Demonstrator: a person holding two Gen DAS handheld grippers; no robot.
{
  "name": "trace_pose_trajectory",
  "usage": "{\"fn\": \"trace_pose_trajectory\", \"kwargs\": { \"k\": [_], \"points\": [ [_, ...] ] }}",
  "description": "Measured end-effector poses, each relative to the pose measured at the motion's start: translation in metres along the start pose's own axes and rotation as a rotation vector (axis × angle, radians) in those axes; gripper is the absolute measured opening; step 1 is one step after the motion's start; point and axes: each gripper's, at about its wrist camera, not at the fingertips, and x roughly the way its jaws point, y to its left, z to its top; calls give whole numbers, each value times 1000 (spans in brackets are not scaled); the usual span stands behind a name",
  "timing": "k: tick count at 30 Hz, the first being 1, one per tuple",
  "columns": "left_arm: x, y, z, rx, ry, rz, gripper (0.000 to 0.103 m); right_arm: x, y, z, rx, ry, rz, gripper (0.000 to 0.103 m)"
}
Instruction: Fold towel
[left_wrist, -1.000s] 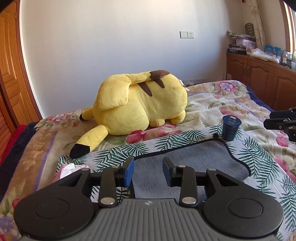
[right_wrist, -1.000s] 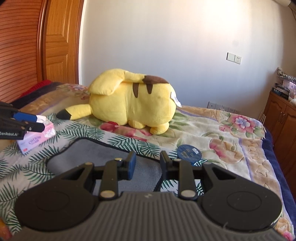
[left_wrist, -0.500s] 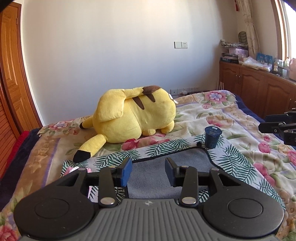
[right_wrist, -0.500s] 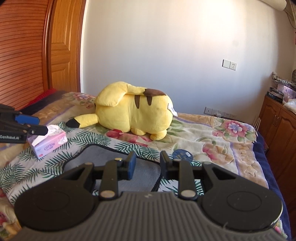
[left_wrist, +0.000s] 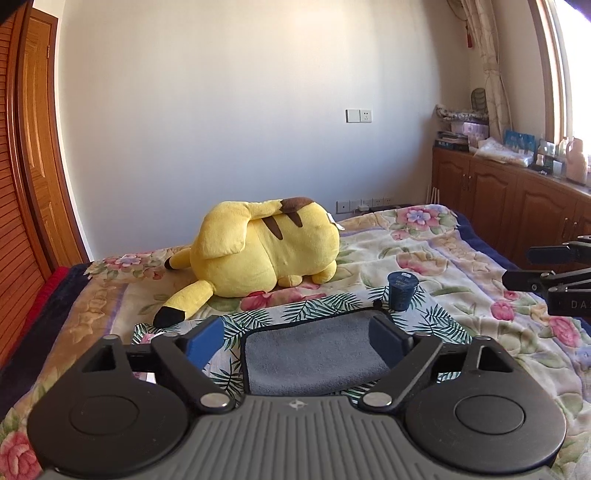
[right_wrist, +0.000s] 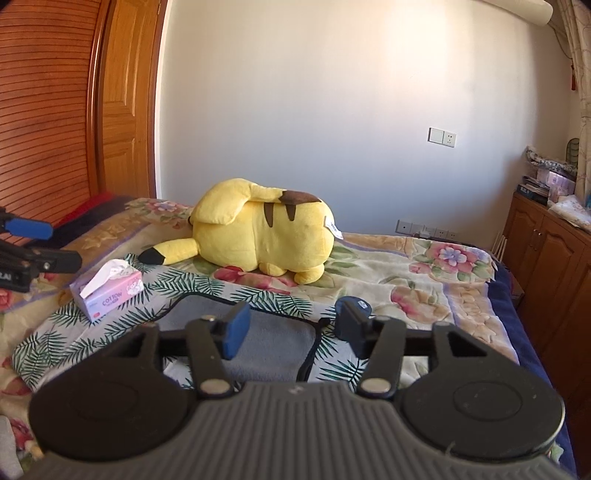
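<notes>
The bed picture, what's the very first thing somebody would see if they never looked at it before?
Most likely the big yellow Pikachu plush, lying on its side on the floral bedspread near the white wall. Next comes the grey towel, spread flat on a palm-leaf cloth close by, with the open left gripper above it. A pink tissue box sits on the cloth's left side and a dark blue cup at the towel's far right corner.

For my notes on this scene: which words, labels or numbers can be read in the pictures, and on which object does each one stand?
"COTTON": on the tissue box.
"DA", cut off by the edge: on the right gripper.
"AI", cut off: on the left gripper.
Blue cup label: too small to read.
Plush toy tag: too blurred.
</notes>
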Motion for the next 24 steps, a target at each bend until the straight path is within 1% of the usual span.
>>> {"fn": "trace_pose_trajectory", "kwargs": {
  "k": [2,3,5,6,8,10,13,18,19,24],
  "points": [
    [-7,-2,-3,-3,-7,-4,74,-4,0,-3,11,-2,0,68],
    [-10,-4,-5,-4,-10,-6,76,-6,0,-5,17,-1,3,70],
    [-16,-6,-9,-8,-16,-9,80,-10,2,-9,20,2,5,80],
    [-19,-7,-11,-13,-17,-13,81,-12,2,-11,21,2,2,82],
    [-24,-9,-14,-24,-19,-22,84,-15,3,-14,20,3,-3,89],
    [-29,-11,-18,-29,-20,-28,86,-20,4,-17,23,-1,-7,93],
    [-36,-15,-23,-33,-35,-20,87,-26,4,-20,34,-4,-6,99],
    [-45,-18,-32,-48,-45,-12,87,-34,7,-23,39,-11,-10,100],
    [-47,-18,-35,-47,-43,-10,87,-35,8,-25,42,-11,-10,103],
    [-53,-21,-47,-24,-29,4,87,-42,14,-32,43,-15,-13,103]
  ]
}}
